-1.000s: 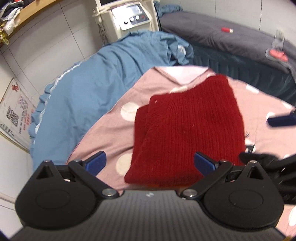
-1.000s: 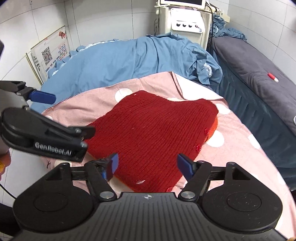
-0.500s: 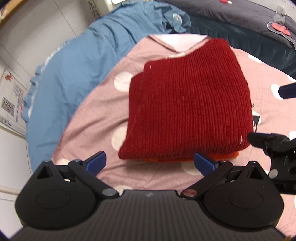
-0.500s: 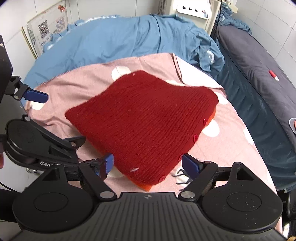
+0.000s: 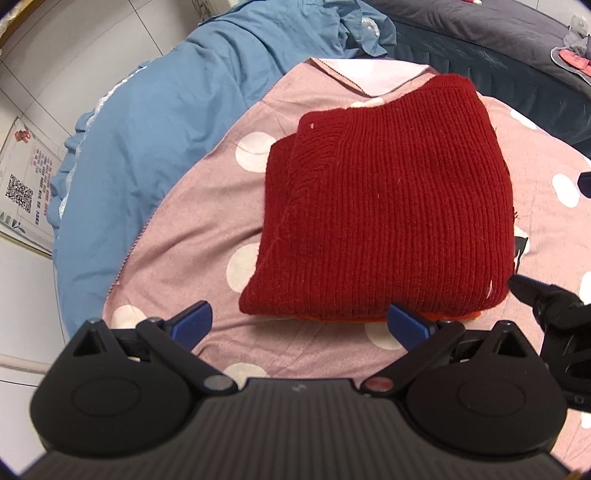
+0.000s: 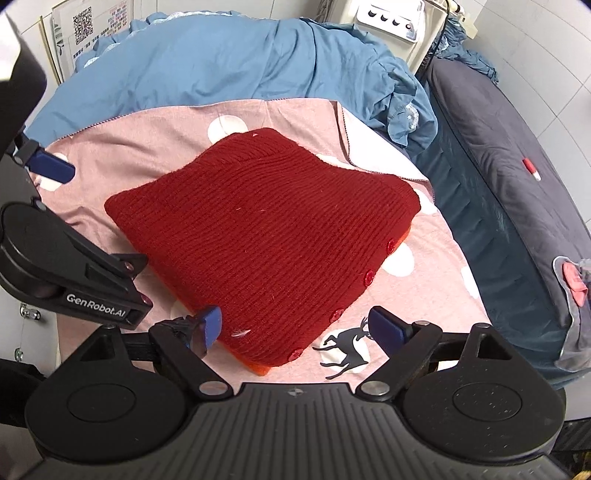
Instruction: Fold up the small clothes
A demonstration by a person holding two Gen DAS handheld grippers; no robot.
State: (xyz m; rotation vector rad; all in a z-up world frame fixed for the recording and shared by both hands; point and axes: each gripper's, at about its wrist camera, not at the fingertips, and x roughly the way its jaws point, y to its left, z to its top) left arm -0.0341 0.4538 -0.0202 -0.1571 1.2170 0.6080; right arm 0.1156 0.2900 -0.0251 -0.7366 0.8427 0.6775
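Note:
A folded dark red knit cardigan [image 5: 388,206] lies on a pink polka-dot sheet [image 5: 207,221]; an orange layer shows under its near edge. In the right wrist view the cardigan [image 6: 269,236] shows red buttons along its right edge. My left gripper [image 5: 299,325] is open and empty, above the sheet just short of the cardigan's near edge. My right gripper [image 6: 295,328] is open and empty over the cardigan's near corner. The left gripper's body [image 6: 70,273] shows at the left of the right wrist view.
A blue quilt [image 6: 236,62] lies bunched behind the pink sheet [image 6: 436,291]. A dark grey mattress [image 6: 517,155] with a small red-white item lies to the right. A white appliance [image 6: 391,18] stands at the back, and a poster with a QR code [image 5: 22,192] leans on the tiled wall.
Both grippers have pulled back and risen from the cardigan, staying open. The cardigan lies still, folded.

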